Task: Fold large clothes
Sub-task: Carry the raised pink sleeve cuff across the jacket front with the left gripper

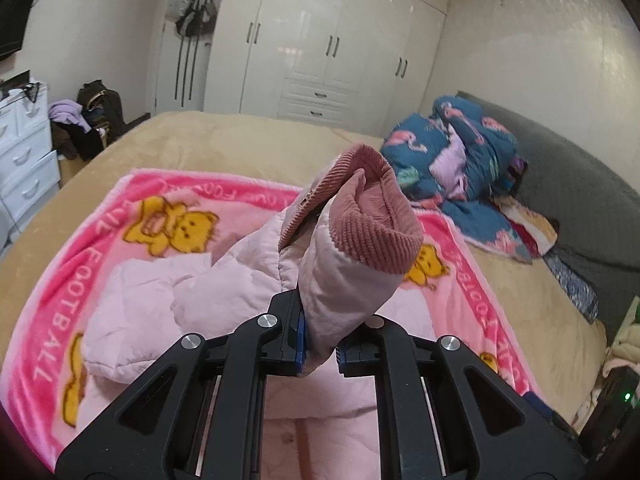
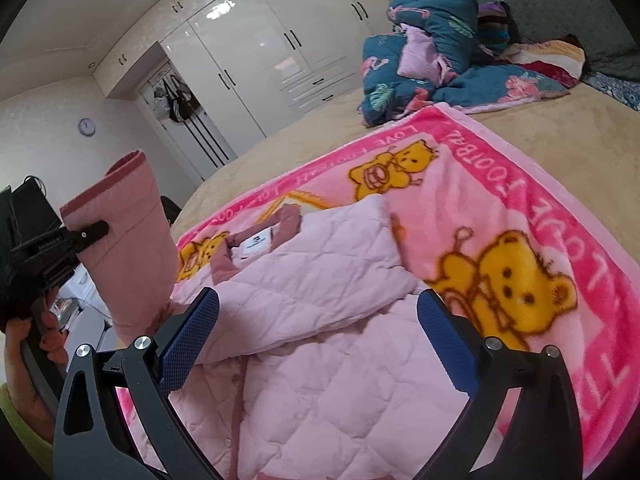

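So the left hand-held gripper (image 1: 320,344) was clamped shut on the sleeve (image 1: 344,272) of the pink quilted jacket (image 2: 320,320), just below the ribbed cuff (image 1: 376,220), and that sleeve was lifted up off the bed (image 1: 200,140) with the cuff pointing at the ceiling. My guess is it was held high like that so it could swing across the body of the jacket for the sleeve fold without dragging the padding. The jacket itself lay spread on the pink teddy-bear blanket (image 2: 520,184), collar (image 2: 256,244) and label toward the wardrobe (image 1: 328,40), and the far shoulder already looked tucked in over the body. The blanket probably served as a clean flat spot to fold on. Over on the right, the right hand-held gripper (image 2: 320,340) hung over the jacket body with its blue pads (image 2: 188,344) wide apart and nothing between them, likely waiting to pin or smooth the fabric. The flamingo quilt (image 2: 432,52) sat bunched well clear near the headboard.
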`<state>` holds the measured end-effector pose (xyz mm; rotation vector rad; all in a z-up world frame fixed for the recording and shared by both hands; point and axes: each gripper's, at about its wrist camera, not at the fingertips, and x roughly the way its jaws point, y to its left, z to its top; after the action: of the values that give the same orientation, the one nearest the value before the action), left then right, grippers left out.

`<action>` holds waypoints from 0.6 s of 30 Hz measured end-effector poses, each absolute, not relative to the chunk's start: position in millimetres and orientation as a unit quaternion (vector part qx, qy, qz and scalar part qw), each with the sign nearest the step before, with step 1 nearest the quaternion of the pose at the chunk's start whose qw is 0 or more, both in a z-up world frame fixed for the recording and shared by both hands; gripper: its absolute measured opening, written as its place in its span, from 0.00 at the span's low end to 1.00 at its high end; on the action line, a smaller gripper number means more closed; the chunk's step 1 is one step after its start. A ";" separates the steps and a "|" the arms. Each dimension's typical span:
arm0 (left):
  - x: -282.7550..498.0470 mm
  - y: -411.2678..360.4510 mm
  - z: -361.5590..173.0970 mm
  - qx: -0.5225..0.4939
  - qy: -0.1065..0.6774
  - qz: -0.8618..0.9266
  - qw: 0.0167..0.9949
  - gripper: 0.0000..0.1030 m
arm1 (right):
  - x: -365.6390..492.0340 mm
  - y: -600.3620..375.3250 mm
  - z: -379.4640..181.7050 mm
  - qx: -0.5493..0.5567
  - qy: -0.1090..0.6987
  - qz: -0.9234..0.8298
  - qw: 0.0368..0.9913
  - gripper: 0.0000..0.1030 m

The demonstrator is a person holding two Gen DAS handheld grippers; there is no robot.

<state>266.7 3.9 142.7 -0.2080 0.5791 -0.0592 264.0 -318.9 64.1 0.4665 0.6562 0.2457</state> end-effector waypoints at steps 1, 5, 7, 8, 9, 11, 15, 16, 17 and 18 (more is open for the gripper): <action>267.7 -0.8 137.3 -0.099 0.292 -0.032 0.951 0.04 | 264.0 -321.5 62.1 0.227 0.320 0.116 0.913 0.96; 274.6 -22.7 115.5 -0.082 0.317 -0.046 0.944 0.06 | 261.9 -329.1 55.4 0.230 0.324 0.111 0.911 0.96; 277.0 -31.7 103.1 -0.075 0.332 -0.052 0.939 0.06 | 261.3 -332.4 53.1 0.232 0.327 0.107 0.910 0.96; 279.0 -36.8 94.9 -0.070 0.342 -0.053 0.936 0.07 | 261.0 -335.0 51.3 0.233 0.328 0.104 0.910 0.96; 281.1 -41.5 86.2 -0.066 0.351 -0.054 0.932 0.07 | 260.7 -338.3 49.3 0.236 0.329 0.102 0.909 0.96; 284.4 -49.1 70.9 -0.057 0.369 -0.056 0.926 0.08 | 260.5 -343.7 45.9 0.240 0.331 0.097 0.908 0.96; 287.8 -64.9 40.7 -0.036 0.399 -0.061 0.914 0.13 | 258.4 -350.0 40.4 0.241 0.335 0.091 0.906 0.96; 287.5 -70.3 31.2 -0.027 0.408 -0.062 0.911 0.16 | 258.6 -351.4 38.9 0.242 0.336 0.091 0.906 0.96; 287.1 -74.3 24.4 -0.021 0.414 -0.064 0.908 0.19 | 258.2 -352.9 37.1 0.243 0.338 0.088 0.905 0.96; 286.2 -78.8 15.4 -0.014 0.422 -0.064 0.904 0.21 | 258.0 -353.7 35.4 0.242 0.339 0.086 0.905 0.96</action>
<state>286.2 -78.8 15.4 -0.0279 0.8721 -0.1318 258.0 -353.7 35.4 0.5010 0.7010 0.1767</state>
